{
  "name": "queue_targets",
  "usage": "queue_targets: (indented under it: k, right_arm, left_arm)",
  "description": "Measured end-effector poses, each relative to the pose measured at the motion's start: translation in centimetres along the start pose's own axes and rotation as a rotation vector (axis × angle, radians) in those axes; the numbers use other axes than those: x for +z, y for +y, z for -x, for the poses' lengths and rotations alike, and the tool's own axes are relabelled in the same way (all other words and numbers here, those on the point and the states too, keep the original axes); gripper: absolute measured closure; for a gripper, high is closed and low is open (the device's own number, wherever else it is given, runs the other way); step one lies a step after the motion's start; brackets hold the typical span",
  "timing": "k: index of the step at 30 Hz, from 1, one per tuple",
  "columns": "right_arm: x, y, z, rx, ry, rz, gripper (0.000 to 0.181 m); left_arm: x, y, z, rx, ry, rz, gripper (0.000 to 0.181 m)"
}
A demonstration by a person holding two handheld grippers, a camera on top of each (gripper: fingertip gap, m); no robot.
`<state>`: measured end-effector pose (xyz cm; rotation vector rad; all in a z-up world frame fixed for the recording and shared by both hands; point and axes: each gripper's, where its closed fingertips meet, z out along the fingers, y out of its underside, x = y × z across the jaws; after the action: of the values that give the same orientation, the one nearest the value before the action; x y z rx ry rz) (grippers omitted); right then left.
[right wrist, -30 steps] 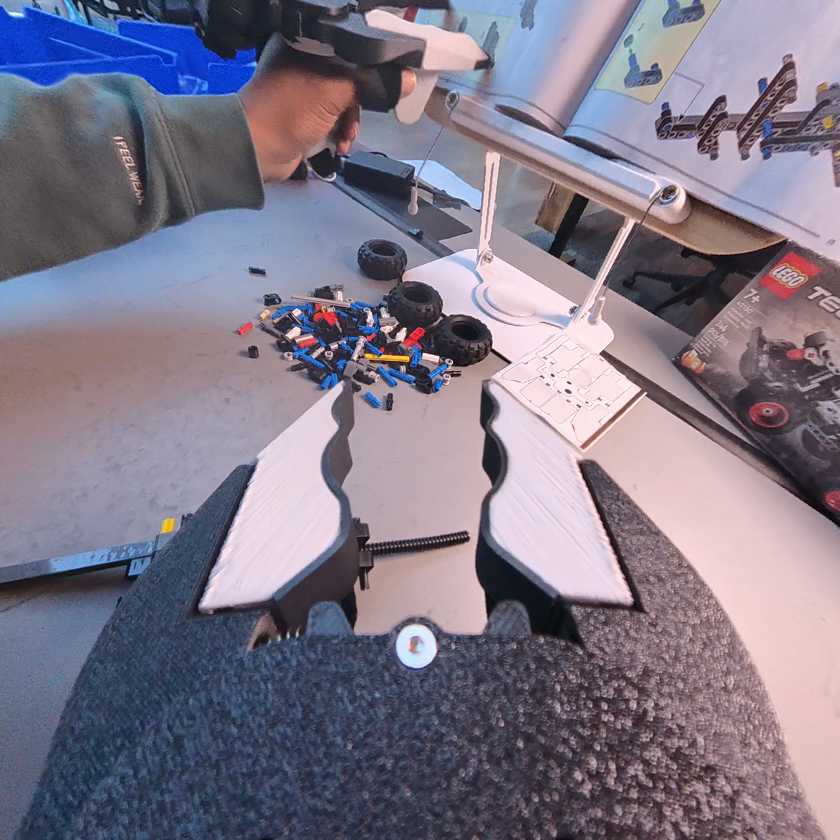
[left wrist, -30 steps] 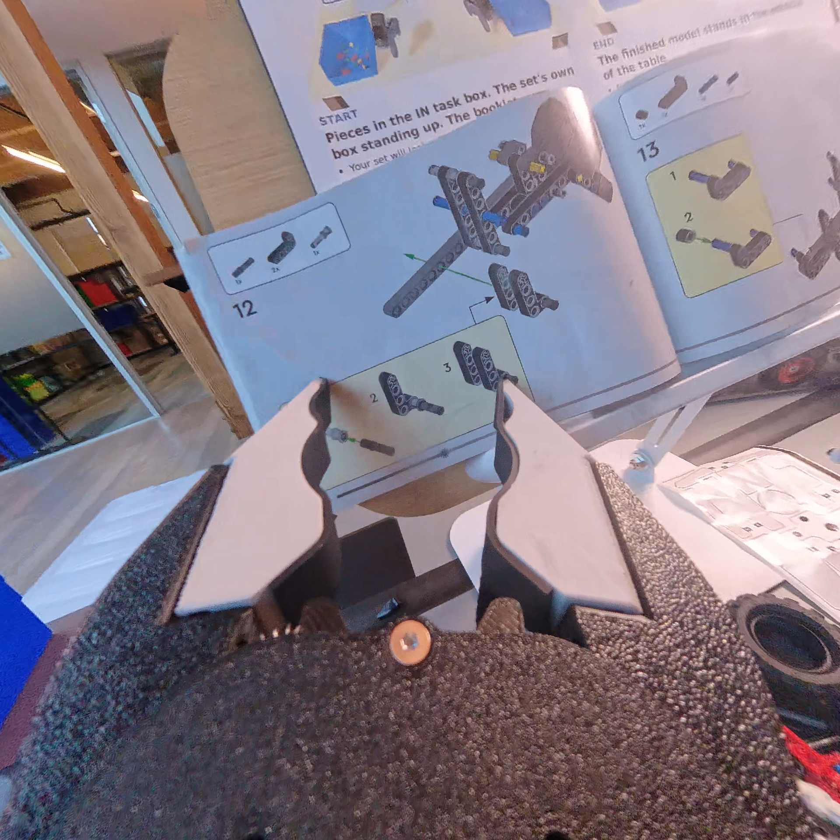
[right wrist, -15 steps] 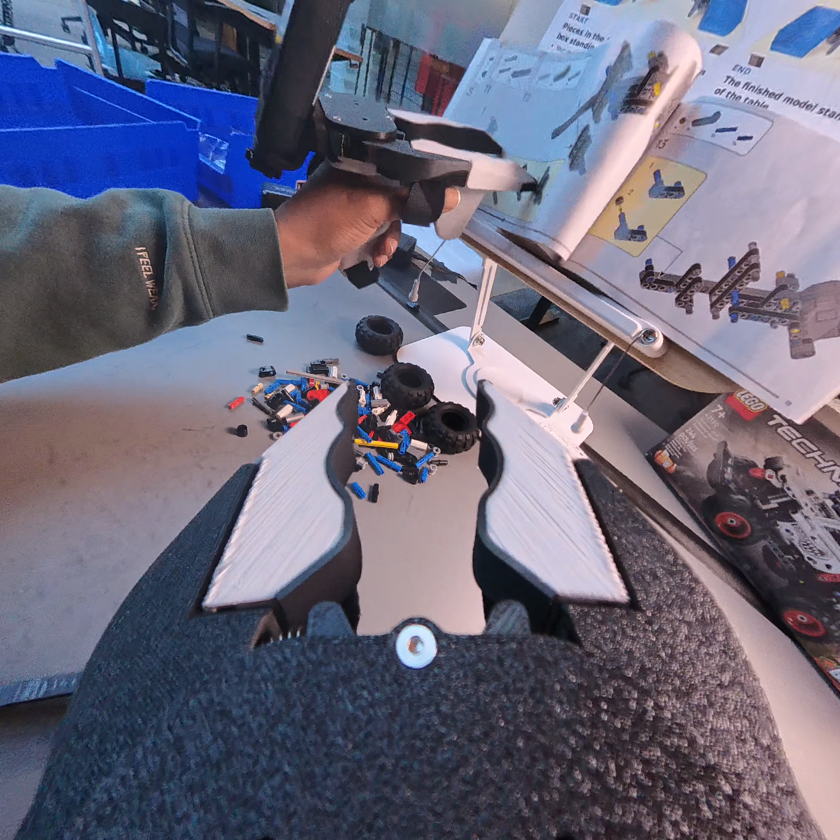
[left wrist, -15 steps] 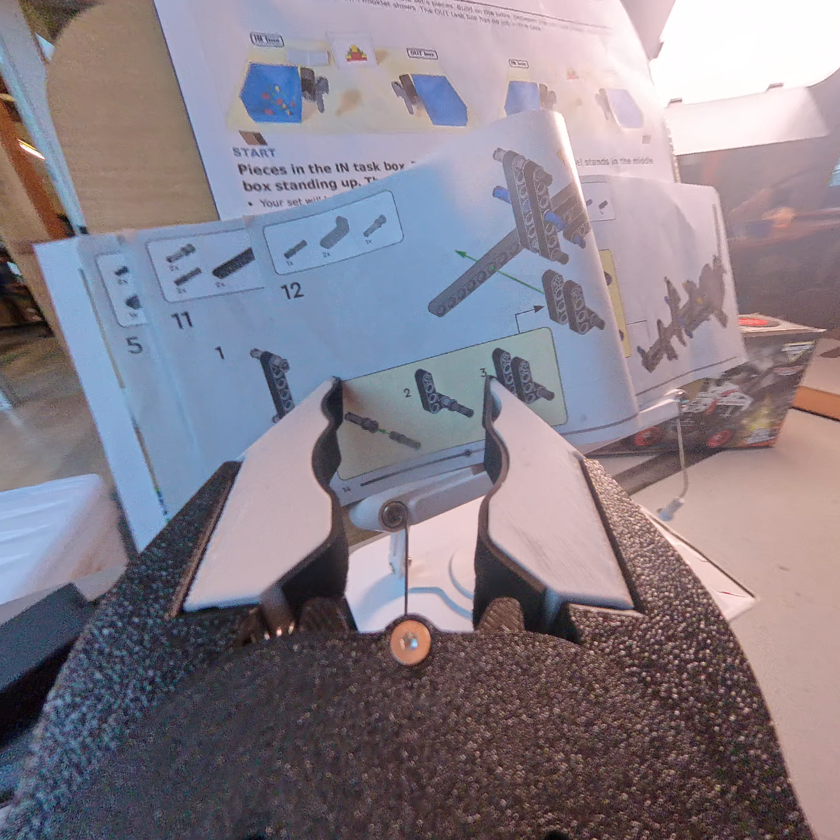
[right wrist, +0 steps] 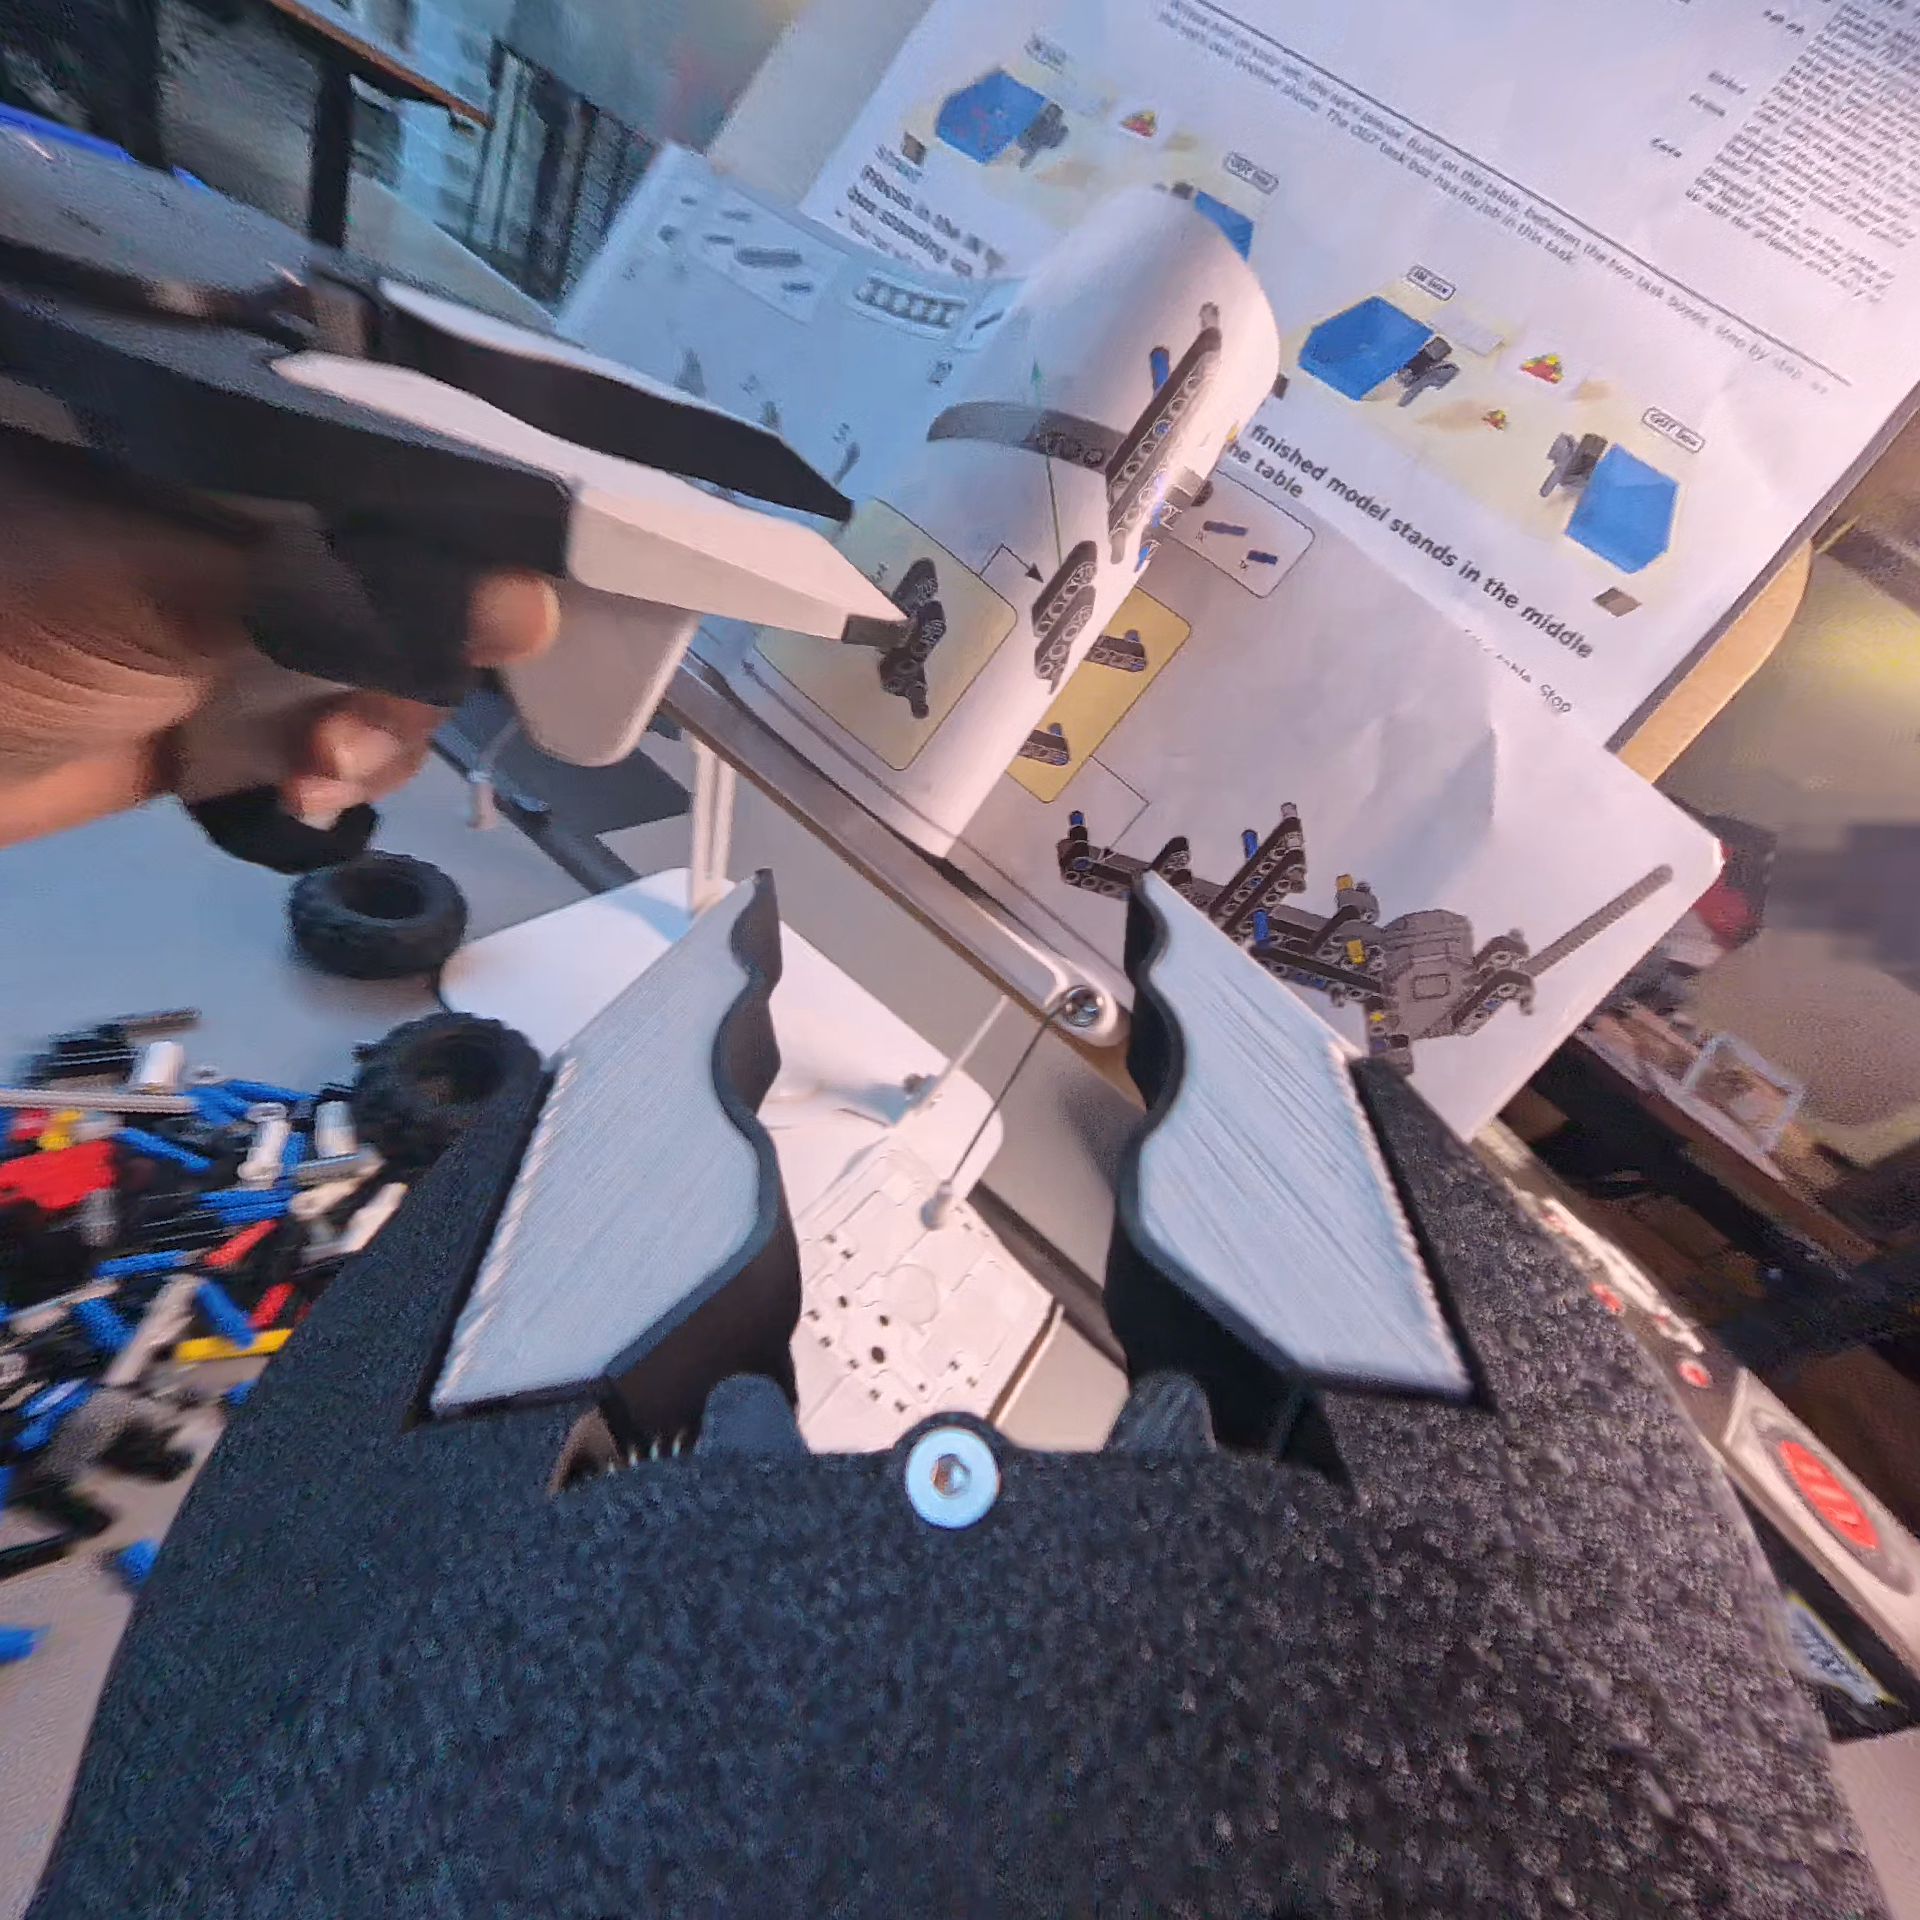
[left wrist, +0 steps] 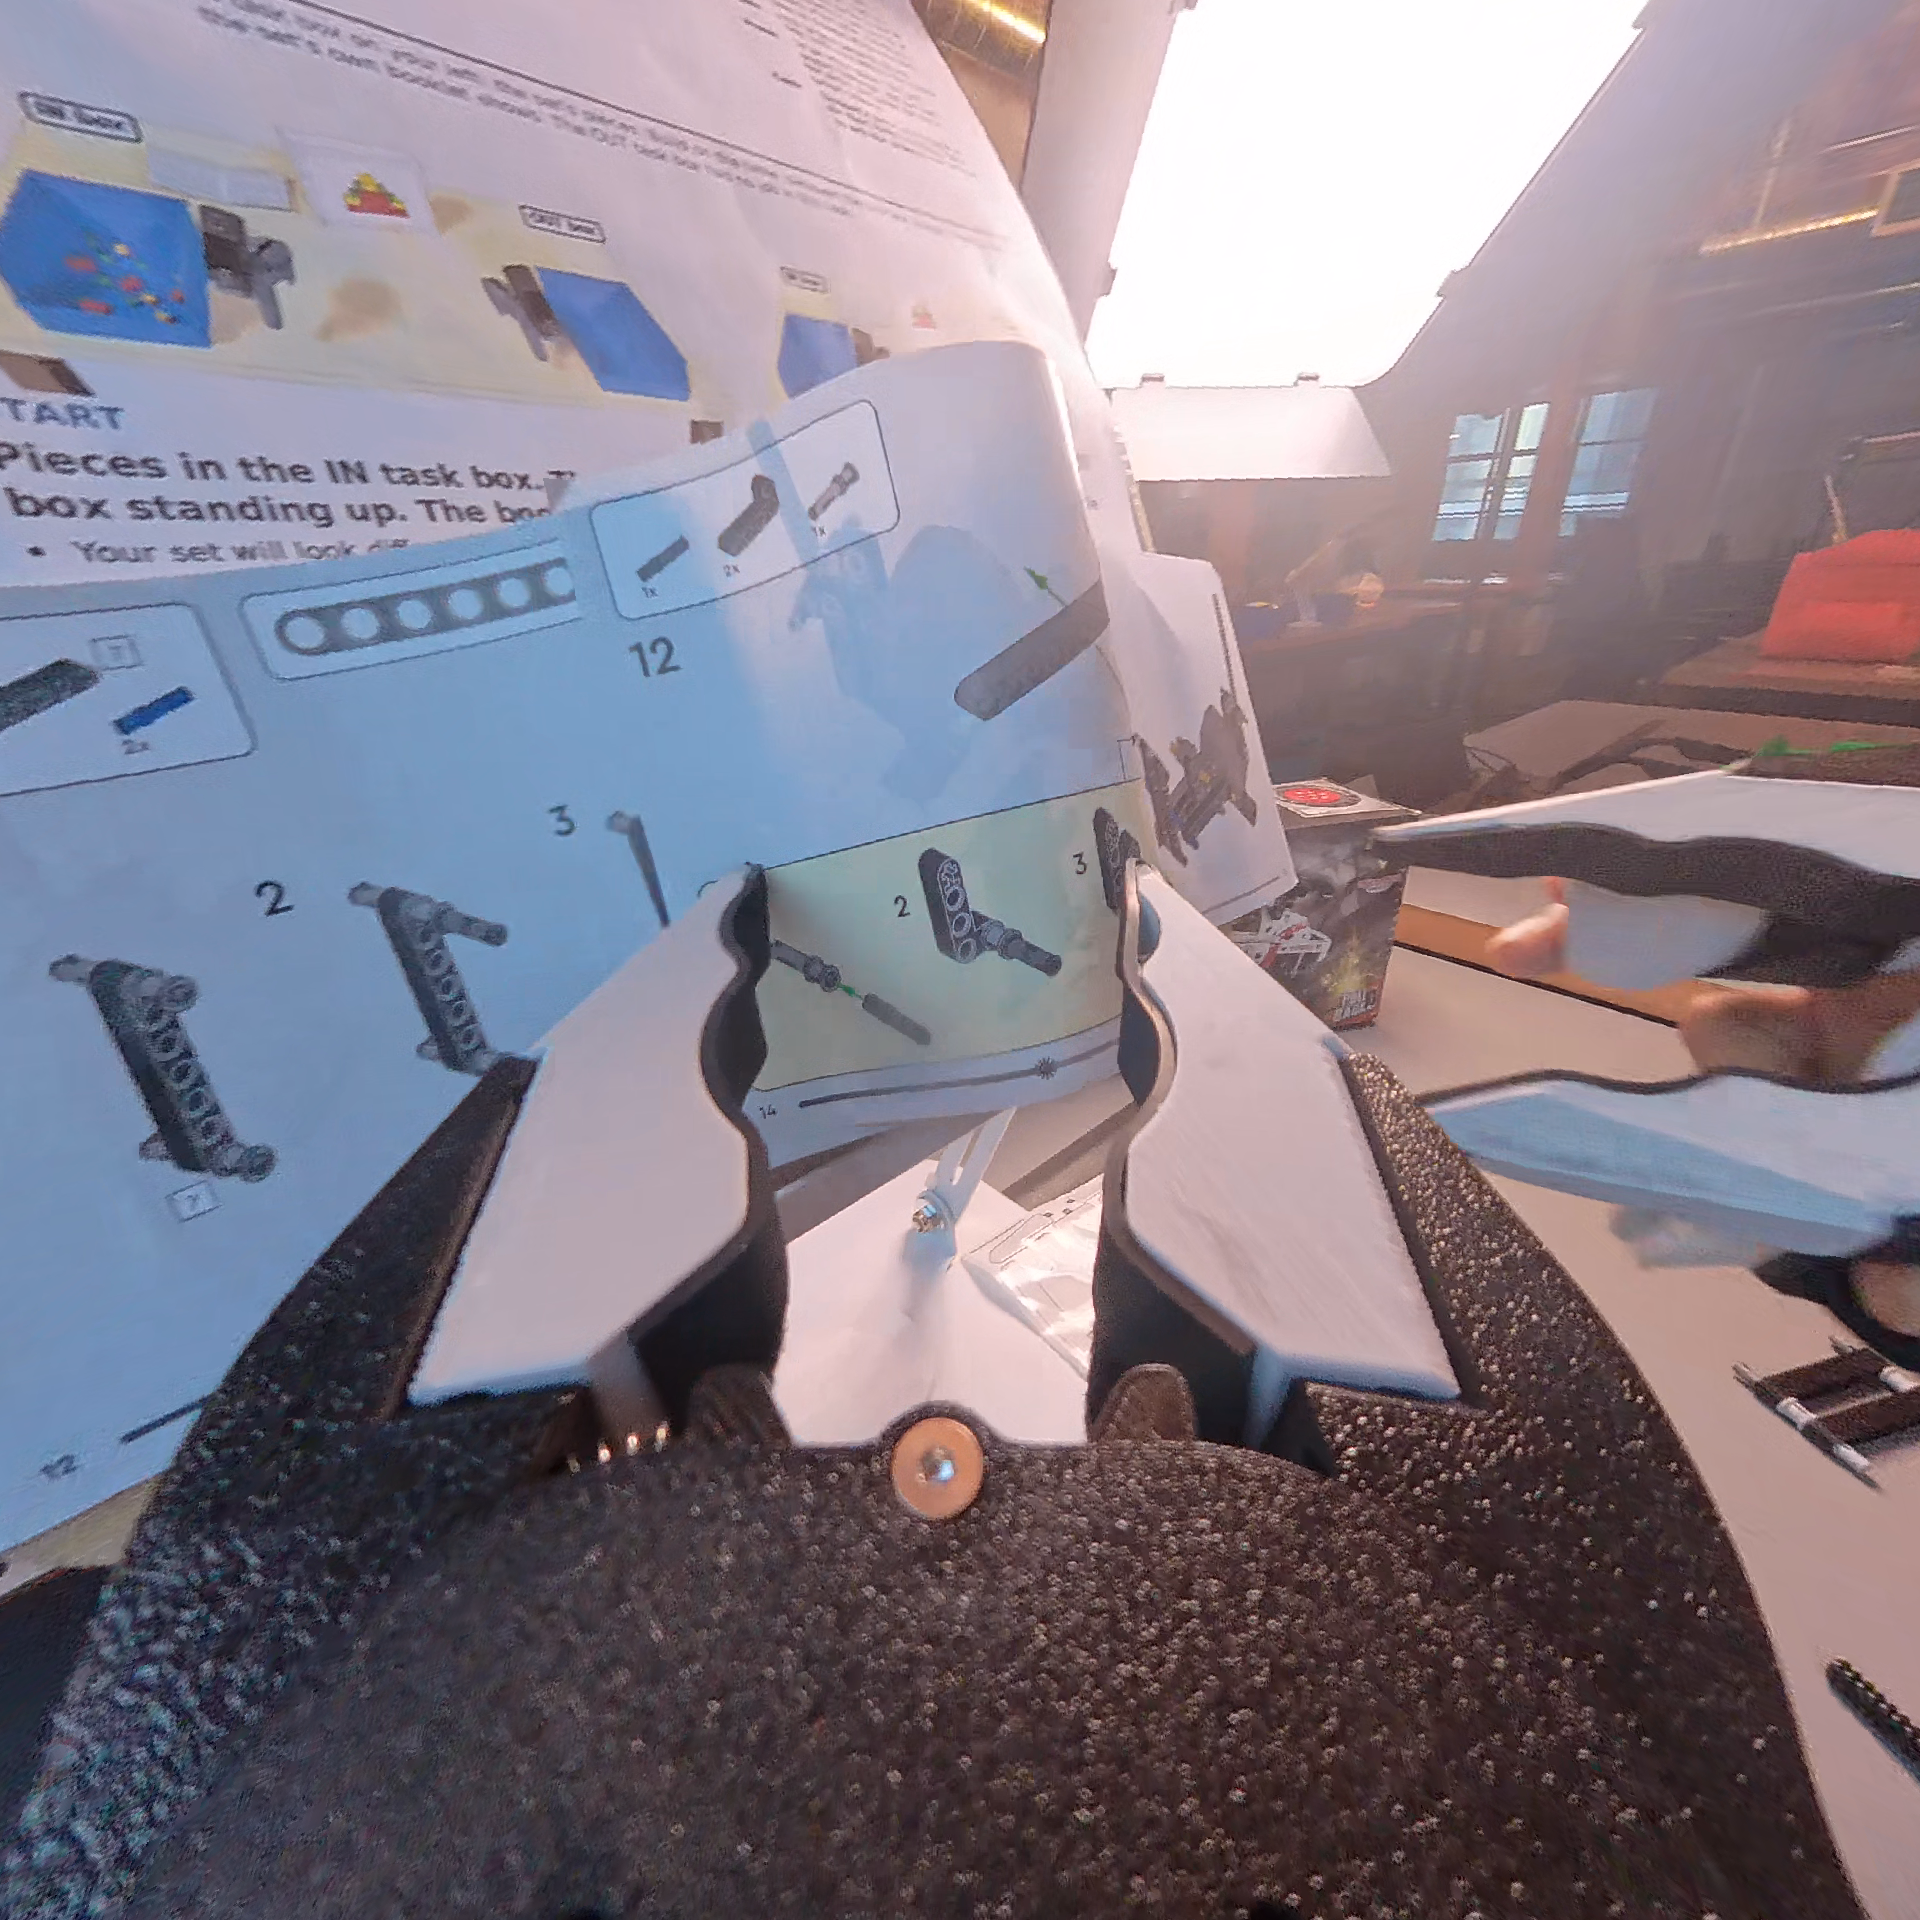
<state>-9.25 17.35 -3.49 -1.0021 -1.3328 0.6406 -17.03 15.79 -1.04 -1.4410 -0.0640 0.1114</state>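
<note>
The left gripper (left wrist: 940,883) has its 2 fingers spread apart, with nothing between them. It is held just in front of the instruction booklet (left wrist: 727,727), whose 1 page curls up in the middle. In the right wrist view its fingertip seems to touch the lower part of this curled page (right wrist: 1091,499), but contact is not sure.

The right gripper (right wrist: 951,894) also has its 2 fingers spread and holds nothing. It hangs over the white book stand (right wrist: 582,956), near the metal ledge (right wrist: 935,904) that carries the booklet.

Behind the booklet stands 1 large printed sheet (right wrist: 1558,312). On the grey table (right wrist: 125,935) I count 2 black tyres (right wrist: 379,914) and 1 pile of small pieces (right wrist: 156,1195) in blue, red, black and grey. 1 flat white parts sheet (right wrist: 914,1320) lies on the stand's base. 1 set box (left wrist: 1330,935) stands to the right.
</note>
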Motion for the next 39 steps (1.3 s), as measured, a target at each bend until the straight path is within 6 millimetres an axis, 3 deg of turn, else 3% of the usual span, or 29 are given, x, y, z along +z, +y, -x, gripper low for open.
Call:
queue_targets:
  k: [3, 6, 9, 14, 17, 20, 24, 27, 29, 31, 35, 39]
  right_arm:
    - [3.5, 1.9, -0.8, -0.067, 0.041, 0.062, 0.097]
    - [5.5, 2.1, -1.9, -0.037, 0.105, 0.050, 0.101]
    - [5.5, 1.3, -3.3, 0.080, 0.138, -0.014, 0.109]
    - [4.2, 1.5, -6.2, 0.226, 0.173, -0.086, 0.124]
    - [4.0, 2.1, -6.9, 0.295, 0.159, -0.080, 0.133]
    - [3.8, 1.9, -6.1, 0.270, 0.119, -0.088, 0.131]
    - [4.0, 3.1, -2.9, 0.105, 0.057, -0.035, 0.117]
    - [4.2, 2.5, -1.5, 0.060, 0.041, -0.067, 0.116]
    - [4.1, 1.5, -2.8, 0.116, 0.094, -0.097, 0.124]
    - [3.6, 1.1, -5.4, 0.211, 0.163, -0.126, 0.131]
    - [2.9, 2.4, -9.4, 0.288, 0.246, -0.098, 0.139]
    - [2.9, 4.0, -10.6, 0.279, 0.263, -0.059, 0.152]
  left_arm:
    - [0.4, -0.4, -1.5, 0.005, 0.054, 0.015, 0.117]
    - [0.3, -1.0, -2.8, 0.003, 0.114, 0.021, 0.118]
    - [-0.8, -1.5, -2.9, 0.037, 0.128, 0.003, 0.120]
    - [-2.2, 0.2, 0.7, 0.026, 0.033, 0.047, 0.124]
    - [-2.2, 1.1, 1.7, -0.019, 0.025, 0.063, 0.125]
    - [-1.9, 0.8, 1.0, -0.022, 0.045, 0.050, 0.128]
    - [-1.3, 0.3, -0.4, -0.018, 0.077, 0.041, 0.130]
    - [-0.7, -0.2, -1.8, -0.012, 0.118, 0.038, 0.130]
    - [-0.5, -0.3, -3.0, 0.003, 0.169, 0.043, 0.130]
    - [-0.6, -0.2, -3.2, 0.028, 0.182, 0.055, 0.132]
    - [-0.8, 1.4, -0.2, 0.078, 0.058, 0.140, 0.137]
    - [-0.8, 2.7, 1.9, 0.087, -0.016, 0.201, 0.137]
